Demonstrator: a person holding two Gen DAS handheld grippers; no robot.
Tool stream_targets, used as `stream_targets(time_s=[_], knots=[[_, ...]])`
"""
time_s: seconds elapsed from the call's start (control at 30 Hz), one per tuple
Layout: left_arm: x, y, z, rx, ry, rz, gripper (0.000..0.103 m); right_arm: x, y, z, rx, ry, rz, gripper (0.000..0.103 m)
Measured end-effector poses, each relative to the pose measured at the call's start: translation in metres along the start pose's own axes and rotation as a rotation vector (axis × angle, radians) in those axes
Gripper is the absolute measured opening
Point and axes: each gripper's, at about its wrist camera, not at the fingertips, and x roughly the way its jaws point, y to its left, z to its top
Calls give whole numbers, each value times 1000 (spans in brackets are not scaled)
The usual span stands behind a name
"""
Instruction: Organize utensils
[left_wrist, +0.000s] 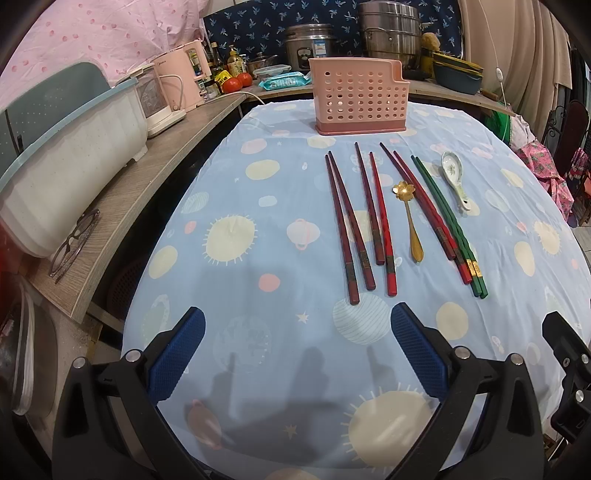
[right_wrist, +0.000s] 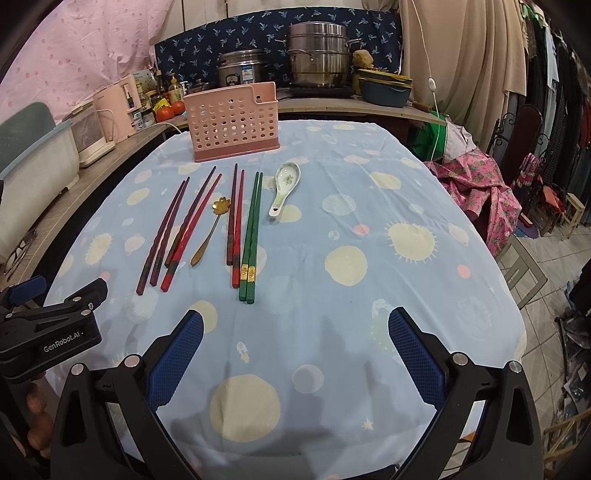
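A pink perforated utensil holder (left_wrist: 360, 98) (right_wrist: 233, 122) stands at the far side of the table. In front of it lie several red and dark chopsticks (left_wrist: 347, 225) (right_wrist: 168, 229), a green pair (left_wrist: 448, 225) (right_wrist: 251, 236), a gold flower spoon (left_wrist: 408, 216) (right_wrist: 210, 232) and a white ceramic spoon (left_wrist: 455, 179) (right_wrist: 282, 186). My left gripper (left_wrist: 297, 325) is open and empty, over the near cloth, short of the chopstick ends. My right gripper (right_wrist: 295, 325) is open and empty, near the green pair's ends. The left gripper's body shows at the right wrist view's left edge (right_wrist: 55, 314).
The table wears a light blue planet-print cloth (left_wrist: 258, 295) (right_wrist: 369, 258). A wooden counter on the left holds a white dish rack (left_wrist: 66, 162), a pink kettle (left_wrist: 177, 81), tomatoes and glasses (left_wrist: 74, 243). Steel pots (right_wrist: 317, 55) stand behind. Chairs and cloth lie right of the table (right_wrist: 480, 177).
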Motion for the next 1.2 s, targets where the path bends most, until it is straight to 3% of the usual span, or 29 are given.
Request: stream_targets(time_s=[1.2], knots=[[2,-6,-2,6,2,-6,96,3,1,-2,2,-3,-9,96]])
